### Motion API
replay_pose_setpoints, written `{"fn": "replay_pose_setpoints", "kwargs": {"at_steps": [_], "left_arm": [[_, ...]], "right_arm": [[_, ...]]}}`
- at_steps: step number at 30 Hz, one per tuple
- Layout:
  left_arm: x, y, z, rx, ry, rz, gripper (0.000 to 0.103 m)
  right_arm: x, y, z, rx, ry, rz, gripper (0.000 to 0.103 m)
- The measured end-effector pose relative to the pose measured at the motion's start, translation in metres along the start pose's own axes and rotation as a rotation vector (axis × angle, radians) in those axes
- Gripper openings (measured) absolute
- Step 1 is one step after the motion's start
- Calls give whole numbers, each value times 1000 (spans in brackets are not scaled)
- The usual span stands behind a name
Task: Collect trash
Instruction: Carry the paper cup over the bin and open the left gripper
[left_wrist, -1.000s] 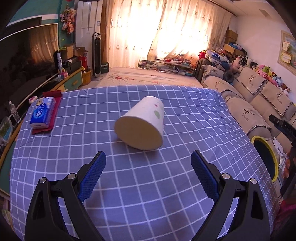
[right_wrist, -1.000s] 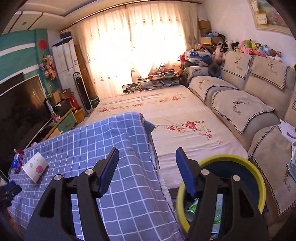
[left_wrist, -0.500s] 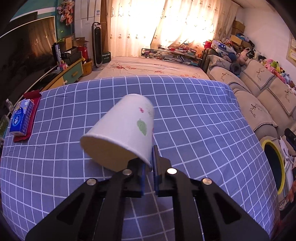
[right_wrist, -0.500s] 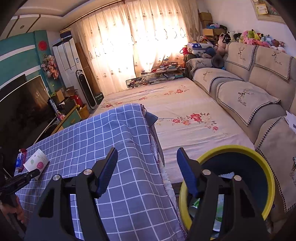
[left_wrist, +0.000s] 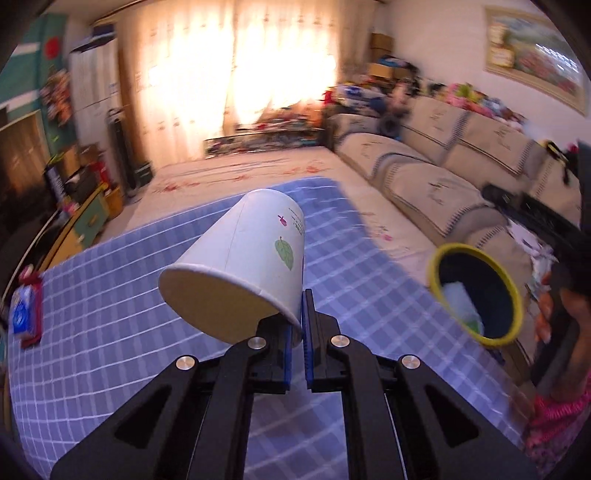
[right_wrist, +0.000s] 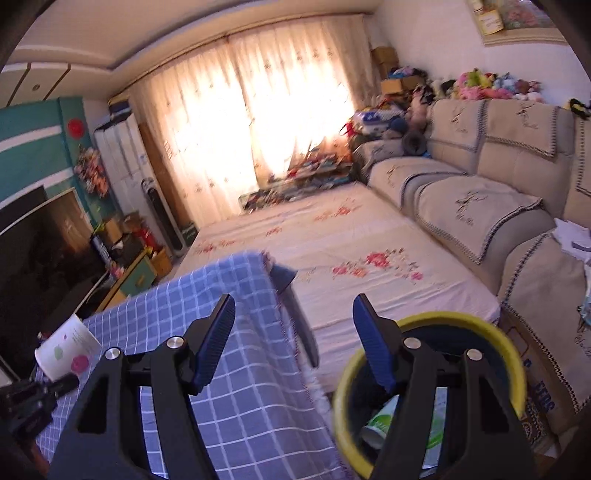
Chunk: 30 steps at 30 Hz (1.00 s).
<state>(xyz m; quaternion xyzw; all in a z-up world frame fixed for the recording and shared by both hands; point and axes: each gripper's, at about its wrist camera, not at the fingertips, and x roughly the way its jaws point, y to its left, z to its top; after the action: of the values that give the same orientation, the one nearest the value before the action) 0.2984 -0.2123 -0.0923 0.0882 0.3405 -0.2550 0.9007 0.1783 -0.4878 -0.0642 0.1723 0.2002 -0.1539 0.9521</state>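
My left gripper is shut on the rim of a white paper cup with a green leaf print, held on its side above the blue checked tablecloth. The cup also shows in the right wrist view, at the far left. A yellow-rimmed dark bin stands off the table's right edge with trash inside. My right gripper is open and empty, above the table's right edge and the bin.
A blue tissue pack on a red mat lies at the table's left edge. A beige sofa runs along the right wall. A flowered floor mat lies beyond the table. A TV stands at the left.
My left gripper closed on the cup's rim, lifted it off the cloth and swung it right toward the bin. My right gripper stayed open and barely moved.
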Motion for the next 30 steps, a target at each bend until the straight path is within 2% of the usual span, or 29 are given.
{"fn": "replay_pose_setpoints", "kwargs": {"at_steps": [6, 9, 14, 20, 23, 25, 26, 27, 30], "left_arm": [[15, -101, 17, 182, 34, -160, 6], [30, -151, 22, 247, 66, -231, 6], [66, -228, 22, 327, 154, -309, 6], [119, -282, 28, 363, 220, -301, 6], [145, -292, 30, 353, 255, -294, 6], [162, -299, 28, 339, 284, -288, 18], [170, -302, 27, 331, 304, -285, 38], [175, -303, 26, 325, 311, -278, 53], [177, -300, 20, 315, 316, -264, 57]], "right_arm": [[-59, -67, 8, 28, -86, -163, 63], [-80, -104, 4, 43, -94, -240, 65], [-98, -156, -12, 108, -79, -313, 65], [-102, -188, -26, 154, -60, -352, 65], [-104, -191, -25, 156, -61, -350, 65], [-106, -188, -25, 149, -61, -346, 65], [-107, -187, -24, 145, -60, -342, 65], [-107, -185, -24, 142, -60, -337, 65], [-110, -179, -24, 132, -58, -321, 65]]}}
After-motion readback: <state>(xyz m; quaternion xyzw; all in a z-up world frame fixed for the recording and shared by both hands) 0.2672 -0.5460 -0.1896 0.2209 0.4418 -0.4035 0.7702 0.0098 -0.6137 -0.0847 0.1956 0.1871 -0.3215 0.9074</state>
